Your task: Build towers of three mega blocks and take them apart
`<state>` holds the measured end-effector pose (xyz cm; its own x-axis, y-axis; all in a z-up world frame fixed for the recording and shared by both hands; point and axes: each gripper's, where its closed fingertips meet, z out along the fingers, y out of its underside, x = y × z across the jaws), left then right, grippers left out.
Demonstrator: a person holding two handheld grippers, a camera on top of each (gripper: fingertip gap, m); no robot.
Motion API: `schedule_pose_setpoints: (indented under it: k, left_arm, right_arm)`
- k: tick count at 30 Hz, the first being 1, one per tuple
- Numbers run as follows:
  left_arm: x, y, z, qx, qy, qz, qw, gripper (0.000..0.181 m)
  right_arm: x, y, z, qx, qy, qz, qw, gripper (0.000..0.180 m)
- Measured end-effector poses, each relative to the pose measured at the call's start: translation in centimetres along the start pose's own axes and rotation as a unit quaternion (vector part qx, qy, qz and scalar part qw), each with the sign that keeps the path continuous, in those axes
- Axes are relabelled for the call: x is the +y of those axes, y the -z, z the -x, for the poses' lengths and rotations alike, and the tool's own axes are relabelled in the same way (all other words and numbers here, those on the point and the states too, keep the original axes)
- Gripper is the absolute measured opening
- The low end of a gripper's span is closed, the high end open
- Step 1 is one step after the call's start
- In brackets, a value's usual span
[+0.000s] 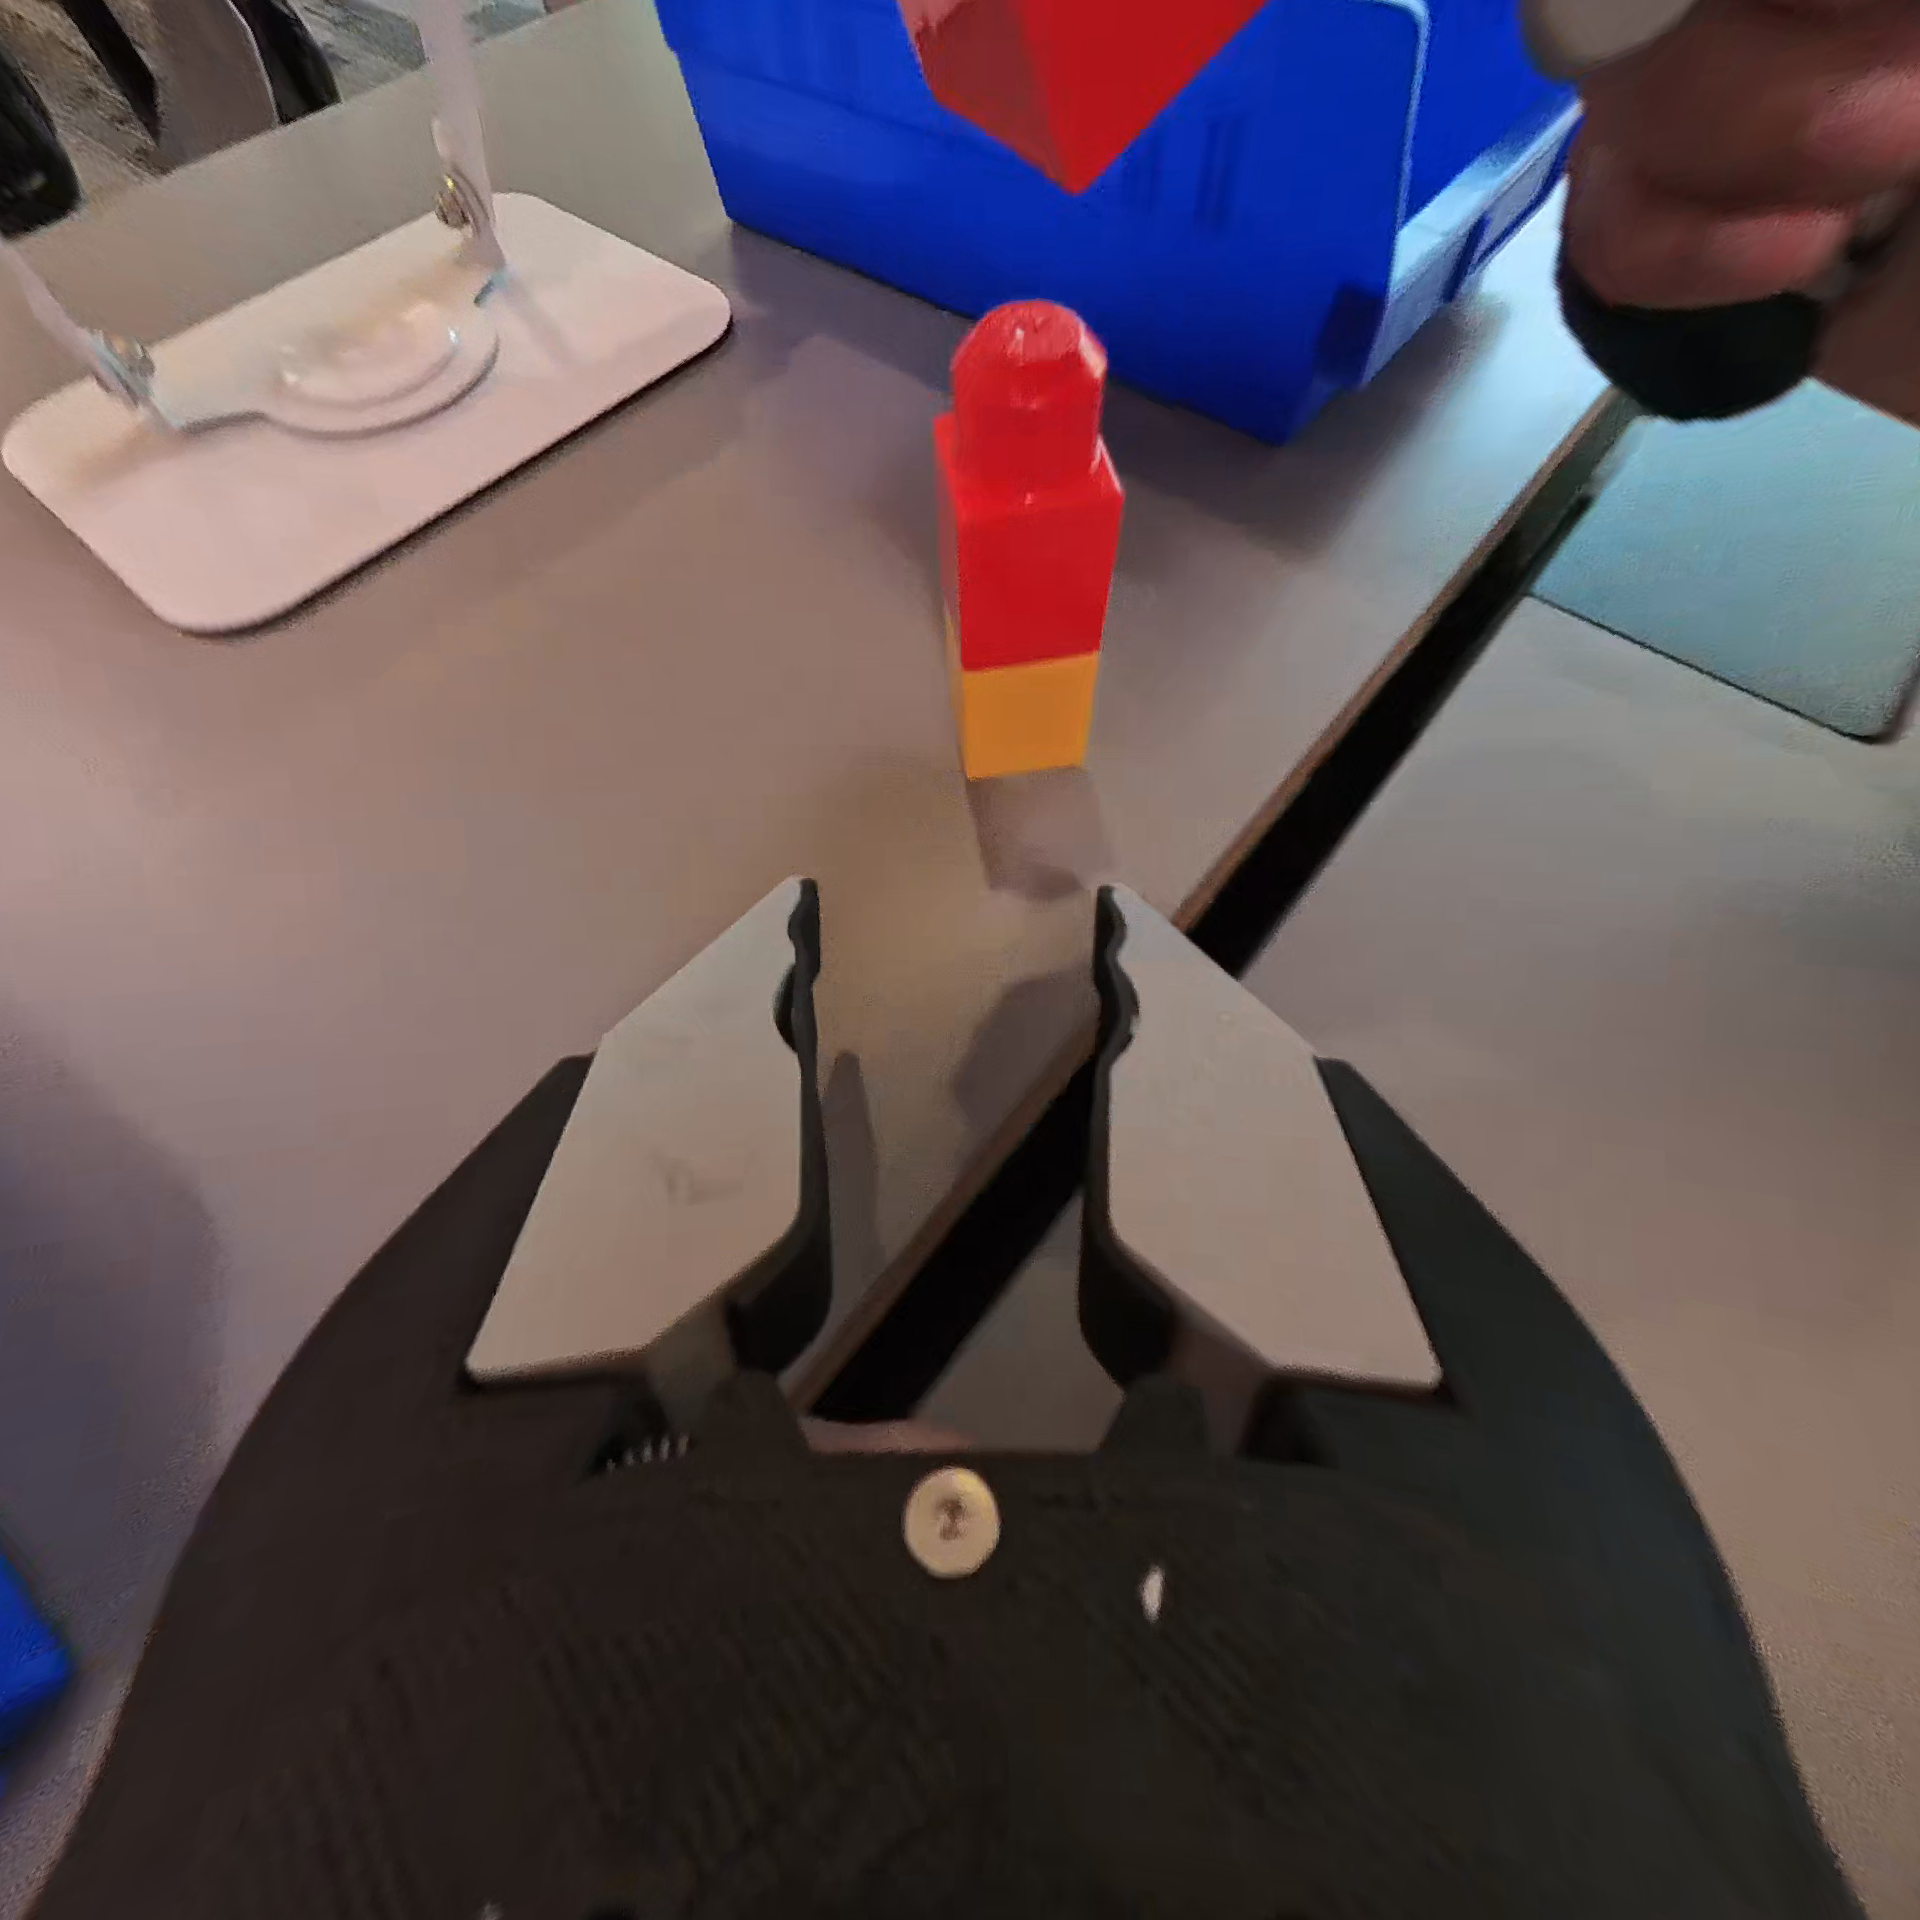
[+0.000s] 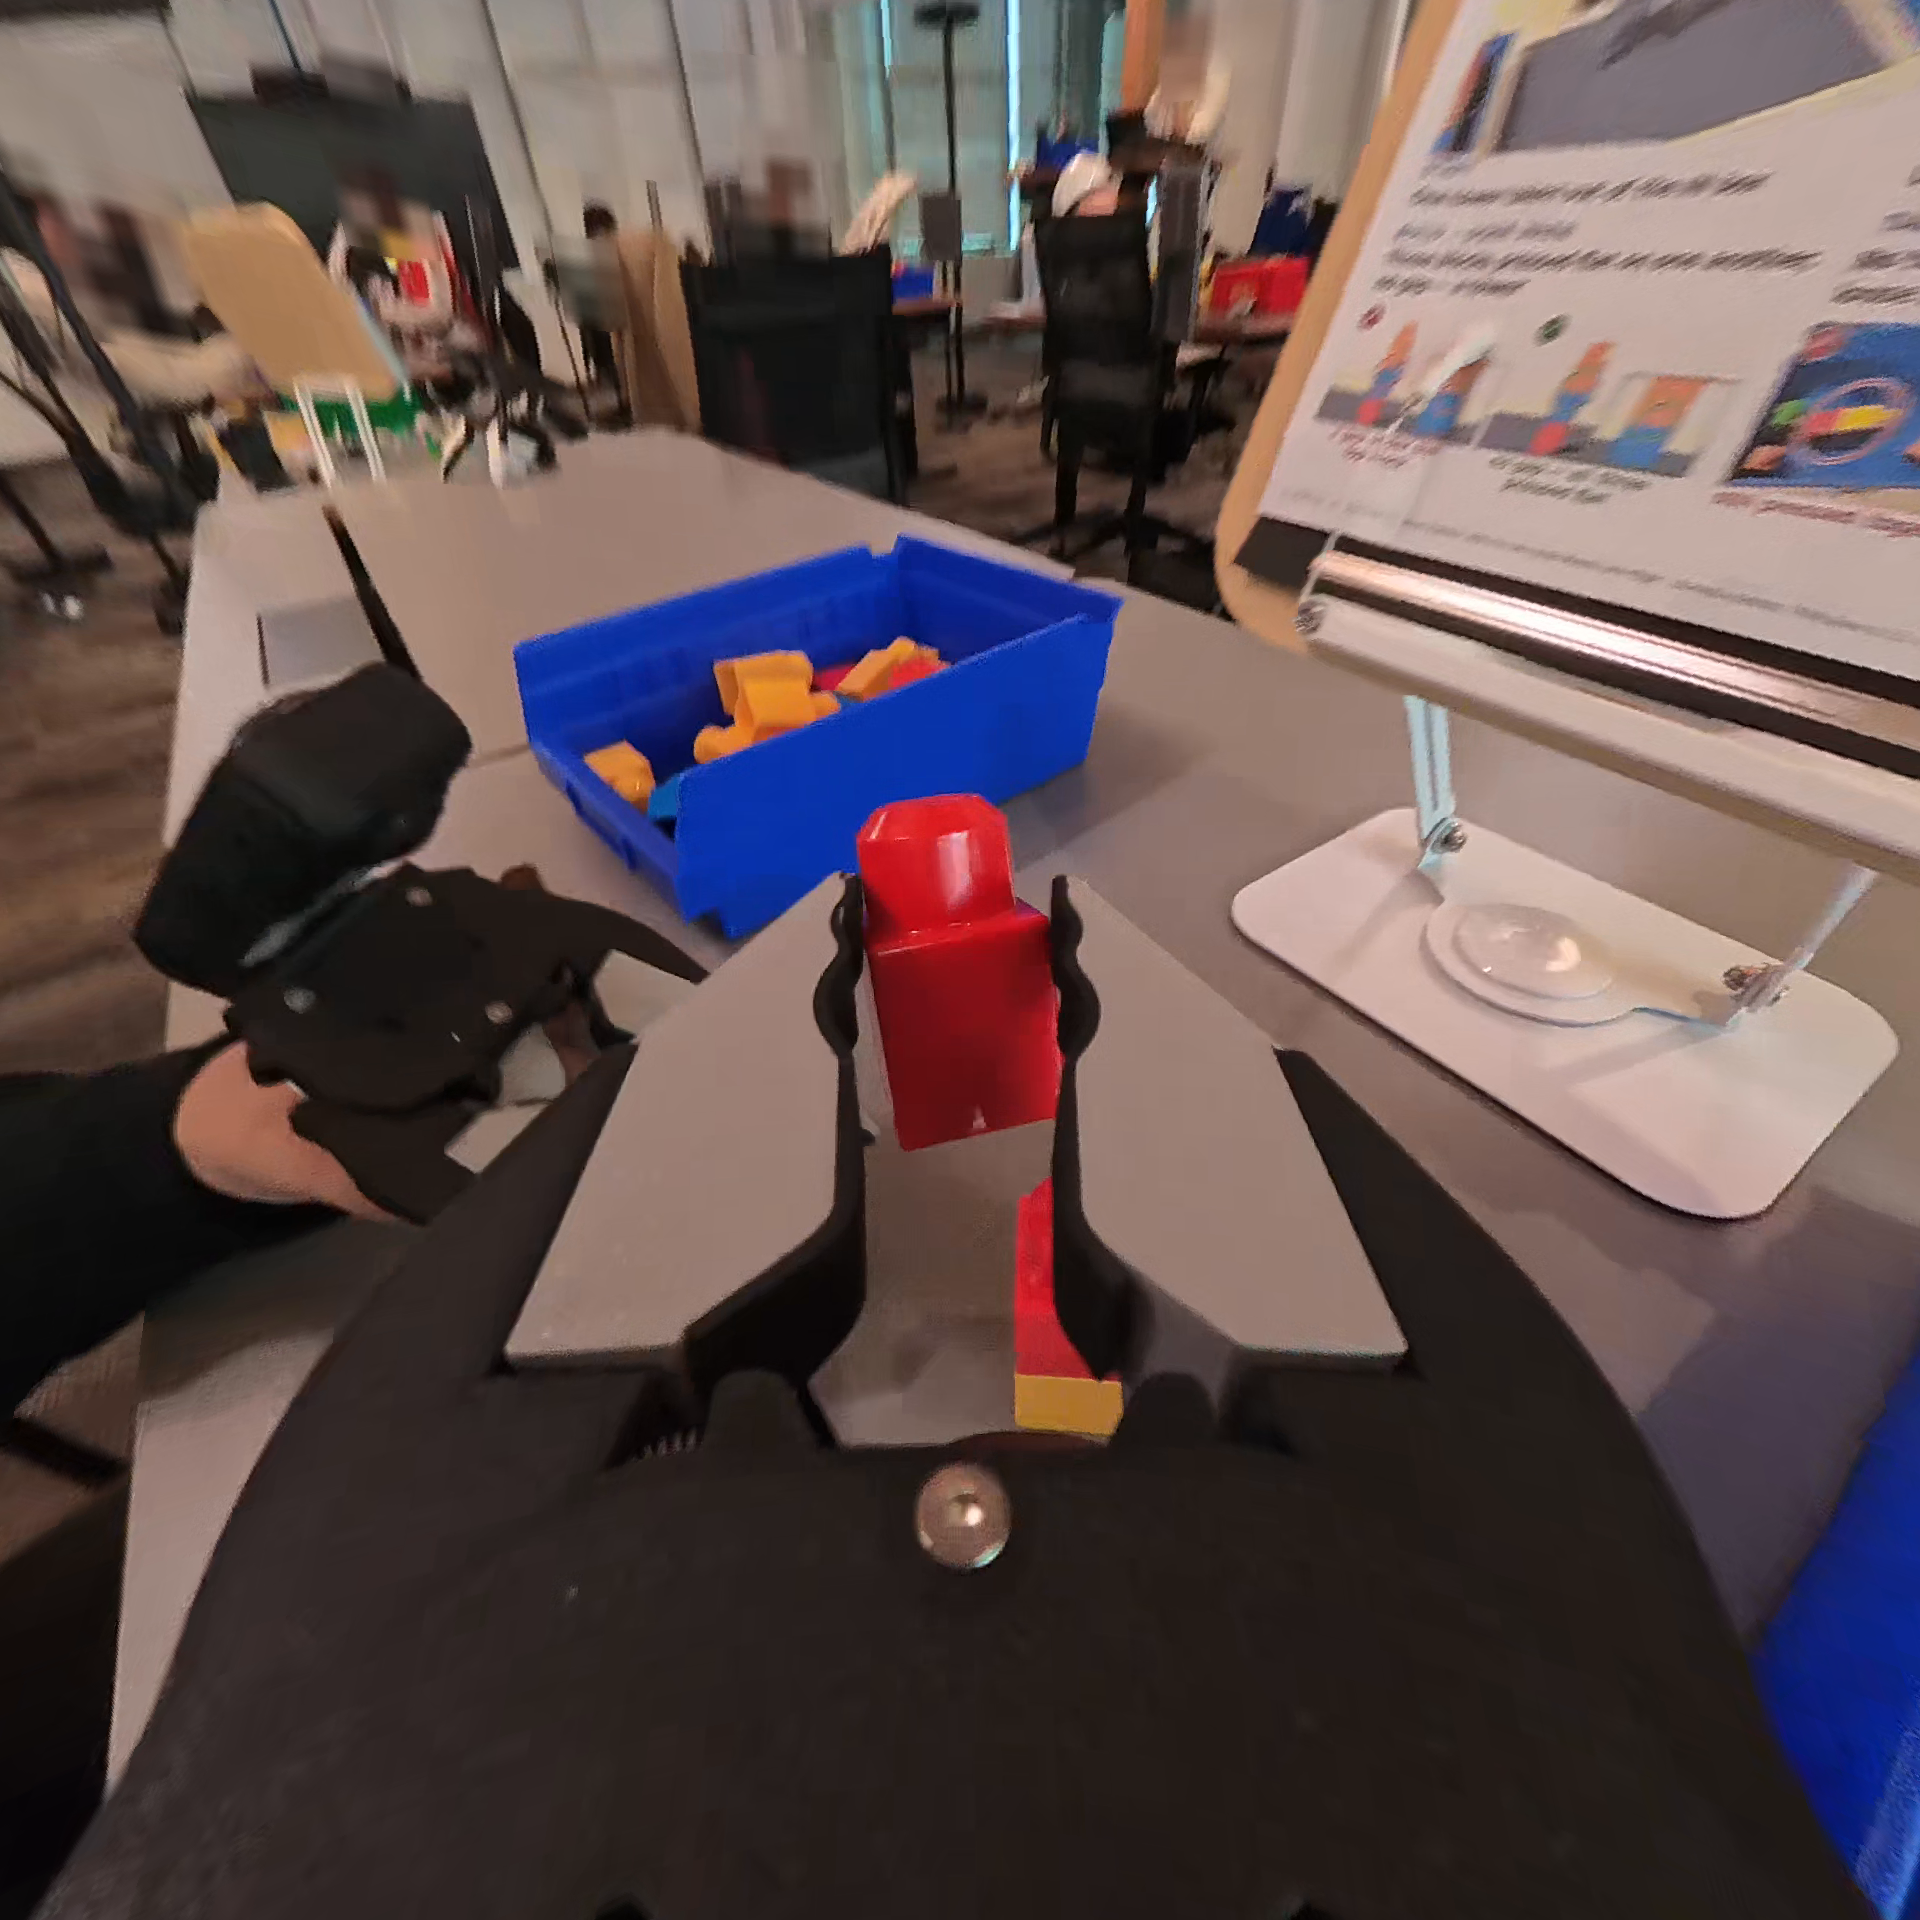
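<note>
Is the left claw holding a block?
No, the left claw is open and empty, short of the red and yellow tower on the table.

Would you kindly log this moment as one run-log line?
left hand-held gripper: open, empty | right hand-held gripper: holds red block | tower: two blocks, red on yellow

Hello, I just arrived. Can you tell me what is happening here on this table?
A person is stacking toy blocks with two handheld grippers. The right gripper is shut on a red block and holds it in the air above a small tower. That tower stands on the grey table: a red block on a yellow one, so a third is missing. The left gripper is open and empty, pointing at the tower from nearby. A blue bin behind holds more blocks.
</note>
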<state>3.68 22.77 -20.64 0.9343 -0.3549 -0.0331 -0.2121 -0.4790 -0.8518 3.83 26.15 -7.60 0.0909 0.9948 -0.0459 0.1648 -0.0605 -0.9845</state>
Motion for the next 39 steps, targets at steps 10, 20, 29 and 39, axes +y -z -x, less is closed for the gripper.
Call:
schedule_pose_setpoints:
  k: [10, 20, 29, 39]
  left_arm:
    - [-2.9, -5.5, -1.0, 0.011, -0.028, -0.007, 1.000, 0.059]
    - [-3.1, -7.2, -0.9, -0.015, -0.017, 0.011, 1.000, 0.034]
    - [-3.3, -4.3, -0.2, 0.022, 0.027, -0.050, 0.998, 0.034]
    - [-3.3, -3.6, -0.7, 0.032, 0.014, -0.059, 0.998, 0.034]
  right_arm:
    - [1.0, 3.4, -3.7, 0.059, 0.009, -0.101, 0.993, 0.033]
    - [1.6, 3.1, -3.9, 0.101, 0.058, -0.086, 0.989, 0.033]
    - [3.7, 2.4, -4.6, 0.111, 0.048, -0.052, 0.991, 0.033]
    - [7.4, 0.7, -5.5, 0.122, 0.042, 0.048, 0.991, 0.033]
